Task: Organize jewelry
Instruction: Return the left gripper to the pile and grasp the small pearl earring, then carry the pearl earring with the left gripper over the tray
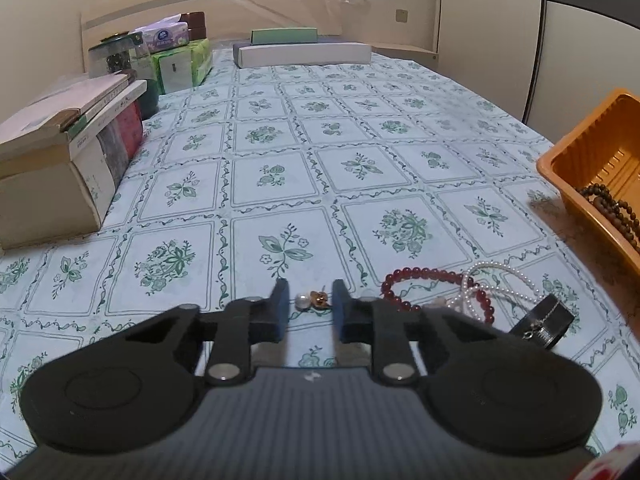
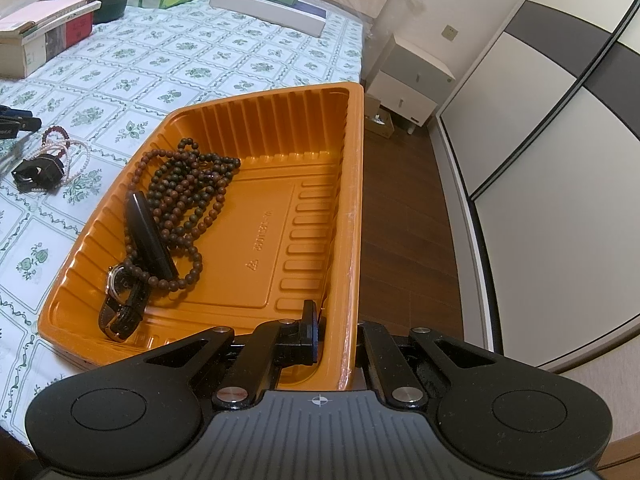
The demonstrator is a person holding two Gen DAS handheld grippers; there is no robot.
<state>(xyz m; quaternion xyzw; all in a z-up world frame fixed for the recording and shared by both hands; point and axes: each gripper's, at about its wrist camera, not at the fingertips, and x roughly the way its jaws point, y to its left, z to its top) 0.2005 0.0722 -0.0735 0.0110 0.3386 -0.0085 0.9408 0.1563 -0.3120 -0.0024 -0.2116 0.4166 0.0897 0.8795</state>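
Observation:
My left gripper [image 1: 311, 307] sits low over the flowered tablecloth, jaws narrow but open, with a small pearl-and-gold earring [image 1: 312, 300] lying between the blue pads, untouched. To its right lie a red bead bracelet [image 1: 404, 280], a pearl strand [image 1: 500, 280] and a black band [image 1: 548, 320]. My right gripper [image 2: 336, 332] is shut on the right wall of the orange tray [image 2: 352, 200], one finger inside and the other hidden outside. In the tray lie a brown bead necklace [image 2: 188, 196], a black oblong case [image 2: 150, 236] and a wristwatch [image 2: 120, 292].
A stack of books [image 1: 60, 160], a glass jar [image 1: 116, 56], tissue packs [image 1: 184, 64] and a long white box [image 1: 304, 56] line the left and far sides. The tray sits at the table's right edge, above wooden floor [image 2: 400, 200] and a nightstand [image 2: 408, 84].

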